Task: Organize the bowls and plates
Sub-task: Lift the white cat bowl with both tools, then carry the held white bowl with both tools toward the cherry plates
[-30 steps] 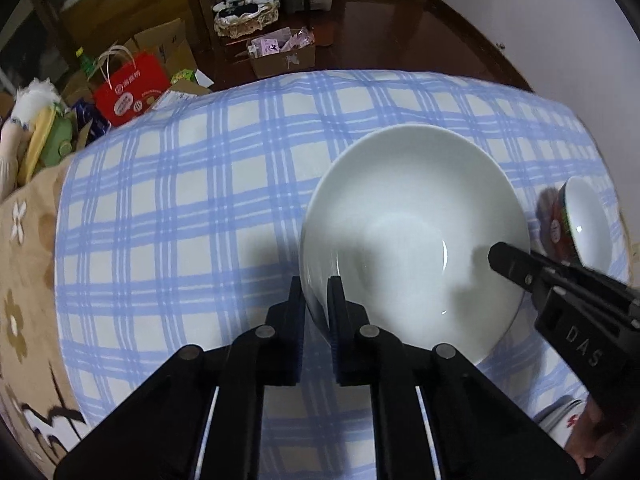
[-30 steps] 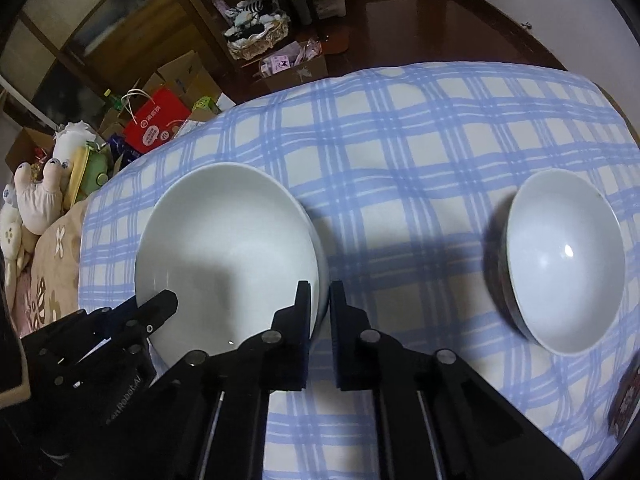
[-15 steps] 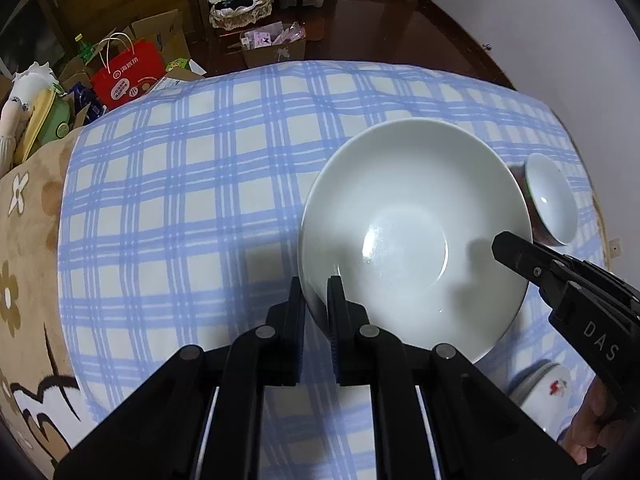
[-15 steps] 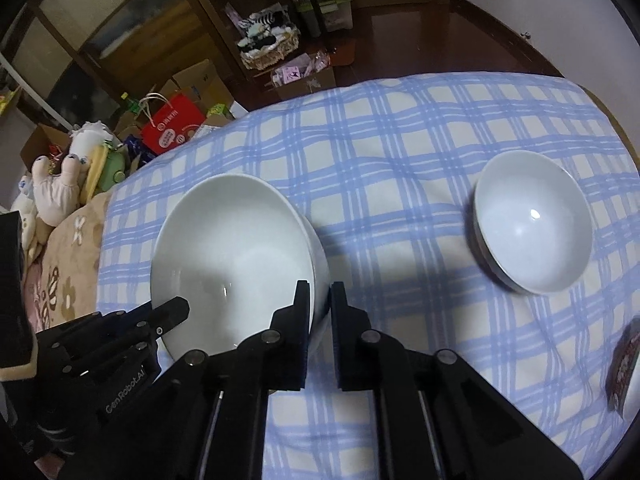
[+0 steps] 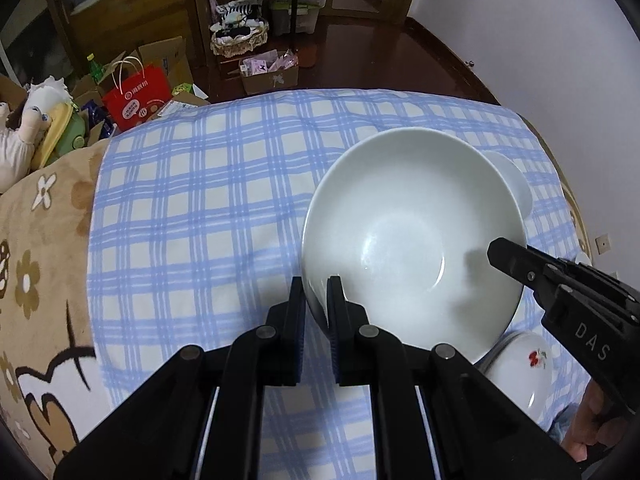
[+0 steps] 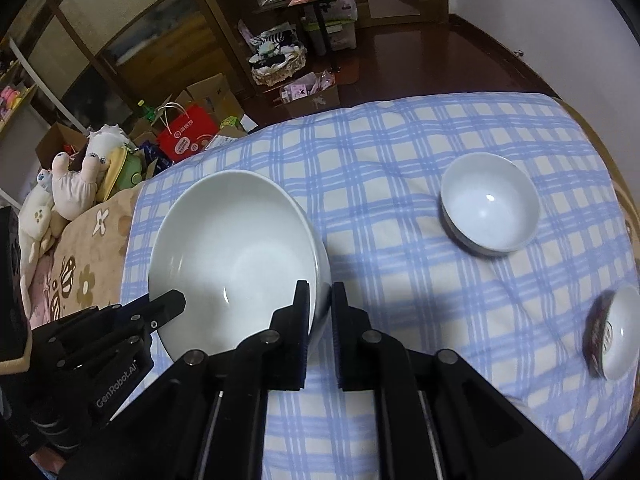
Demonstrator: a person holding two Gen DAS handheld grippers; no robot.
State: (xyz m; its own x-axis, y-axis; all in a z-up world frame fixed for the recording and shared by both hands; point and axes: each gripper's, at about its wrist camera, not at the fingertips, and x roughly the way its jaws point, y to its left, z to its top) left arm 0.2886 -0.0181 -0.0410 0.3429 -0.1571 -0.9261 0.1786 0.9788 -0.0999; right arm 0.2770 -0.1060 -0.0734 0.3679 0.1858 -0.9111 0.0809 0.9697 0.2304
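A large white bowl (image 5: 412, 240) (image 6: 236, 248) hangs in the air above the blue checked cloth (image 5: 200, 208), gripped from two sides. My left gripper (image 5: 316, 292) is shut on its near left rim. My right gripper (image 6: 320, 296) is shut on the opposite rim, one finger inside and one outside; it reaches in from the right in the left wrist view (image 5: 498, 252). A small white bowl (image 6: 490, 204) stands on the cloth to the right, half hidden behind the big bowl (image 5: 516, 184). A flower-printed bowl (image 5: 520, 368) and a dark-patterned bowl (image 6: 618, 332) lie near the right edge.
A brown flowered blanket (image 5: 36, 280) covers the left end of the surface. Beyond the far edge the dark floor holds a red paper bag (image 5: 136, 98), cartons, plush toys (image 6: 76, 184) and a basket (image 5: 240, 40). A hand (image 5: 588, 428) grips the right tool.
Both grippers have risen with the large bowl between them and drifted right; the cloth looks farther away. The small white bowl has slid behind the big bowl's rim in the left wrist view.
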